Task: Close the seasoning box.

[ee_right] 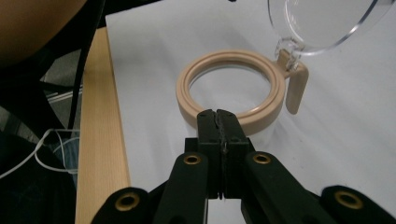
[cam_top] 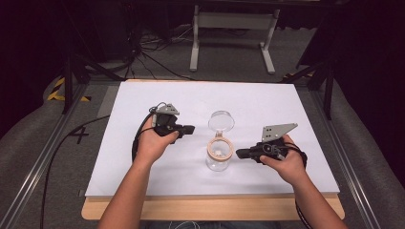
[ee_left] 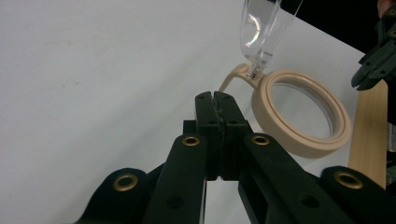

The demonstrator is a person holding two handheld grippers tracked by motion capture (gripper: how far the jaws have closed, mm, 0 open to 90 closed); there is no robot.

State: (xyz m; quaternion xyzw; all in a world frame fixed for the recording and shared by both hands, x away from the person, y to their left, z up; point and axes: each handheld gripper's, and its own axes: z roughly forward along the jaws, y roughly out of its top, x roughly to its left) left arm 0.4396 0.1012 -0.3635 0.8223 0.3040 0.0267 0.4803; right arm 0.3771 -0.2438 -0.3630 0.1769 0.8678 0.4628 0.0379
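A clear jar [cam_top: 218,161] with a tan rim [cam_top: 220,148] stands near the middle of the white board. Its clear round lid [cam_top: 221,121] is swung open on a tan hinge and points away from me. The tan rim [ee_left: 303,112] and the lid [ee_left: 261,28] lie to the right of my left gripper [ee_left: 215,96], whose jaws are pressed together on nothing. My left gripper [cam_top: 190,129] sits left of the jar. My right gripper [cam_top: 239,153] is just right of the jar. In the right gripper view, my right gripper [ee_right: 217,114] is shut and empty just short of the rim [ee_right: 233,88], below the lid [ee_right: 322,23].
The white board [cam_top: 143,157] lies on a wooden tabletop [cam_top: 215,209] whose edge shows along the front. Grey carpet, metal rails and cables surround the table, and a white stand [cam_top: 234,28] is on the floor beyond it.
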